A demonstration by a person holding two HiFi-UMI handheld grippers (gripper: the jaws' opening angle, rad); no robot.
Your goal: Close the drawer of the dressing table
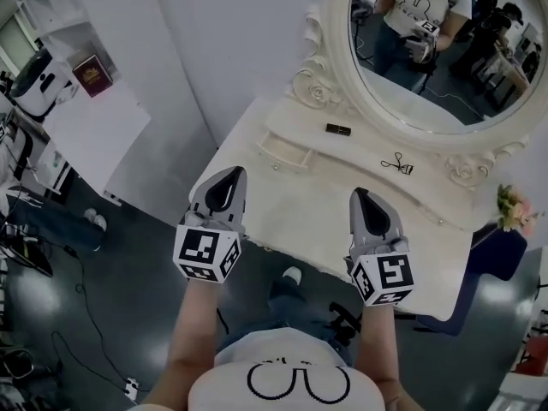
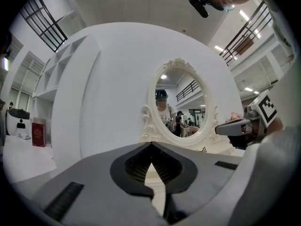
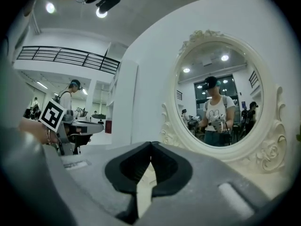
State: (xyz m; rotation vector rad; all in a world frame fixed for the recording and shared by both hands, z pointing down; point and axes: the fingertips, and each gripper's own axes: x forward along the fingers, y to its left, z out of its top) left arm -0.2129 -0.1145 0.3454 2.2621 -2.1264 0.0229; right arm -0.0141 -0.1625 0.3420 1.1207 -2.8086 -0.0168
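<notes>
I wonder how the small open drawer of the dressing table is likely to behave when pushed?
The drawer looks small and shallow, so it is probably light and should slide in easily. It is wide for its depth, so an off-centre push might skew and jam it.

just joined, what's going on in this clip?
A person stands at a white dressing table with a gripper in each hand. The left gripper and the right gripper are both shut and empty, held out level toward the table, and neither is on the drawer. A small drawer at the table's back left looks pulled out and not yet pushed in. An eyelash curler and a small dark case lie on top.
</notes>
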